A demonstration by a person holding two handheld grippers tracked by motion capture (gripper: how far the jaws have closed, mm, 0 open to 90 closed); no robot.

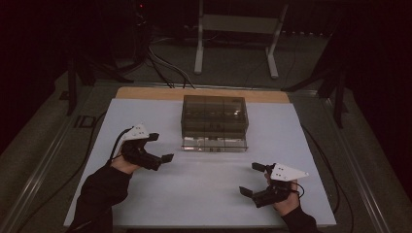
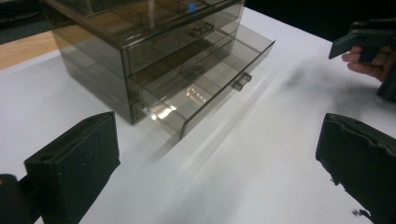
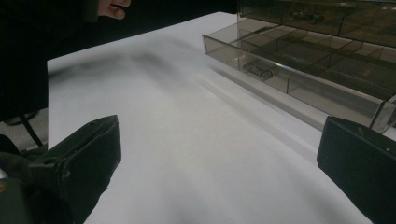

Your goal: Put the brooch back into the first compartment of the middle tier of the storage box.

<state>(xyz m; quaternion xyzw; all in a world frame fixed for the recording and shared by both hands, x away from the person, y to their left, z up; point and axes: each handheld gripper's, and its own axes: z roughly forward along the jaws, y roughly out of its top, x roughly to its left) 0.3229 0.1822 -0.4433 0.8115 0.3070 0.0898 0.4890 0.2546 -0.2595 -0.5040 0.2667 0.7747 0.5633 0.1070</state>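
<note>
A: Starting with the high view, is there any writing to read?

B: Only some dark letters on the floor left of the tabletop (image 1: pixel 291 145), cut off by its white sheet and too dim to read. The smoky translucent plastic drawer cabinet (image 1: pixel 214 114) sits at the far middle of the sheet, its bottom drawer (image 1: pixel 214 143) pulled out toward the person.

A: And the claws?

B: The left claw (image 1: pixel 161 147) hovers just left of the open drawer, jaws spread, holding nothing. The right claw (image 1: pixel 252 179) is nearer the person, right of centre and well apart from the cabinet, jaws also spread and empty.

A: The left gripper view?

B: Its two black jaws stand wide apart at the bottom corners. The cabinet (image 2: pixel 140 42) lies ahead to the left, and the drawer (image 2: pixel 210 88) juts out with a small handle (image 2: pixel 242 80). The drawer contents are hard to make out through glare. The other claw is cut off by the upper right edge.

A: The right gripper view?

B: Jaws wide again. The open drawer (image 3: pixel 299 65), divided into compartments, lies ahead to the right. The white sheet looks blurred.
</note>
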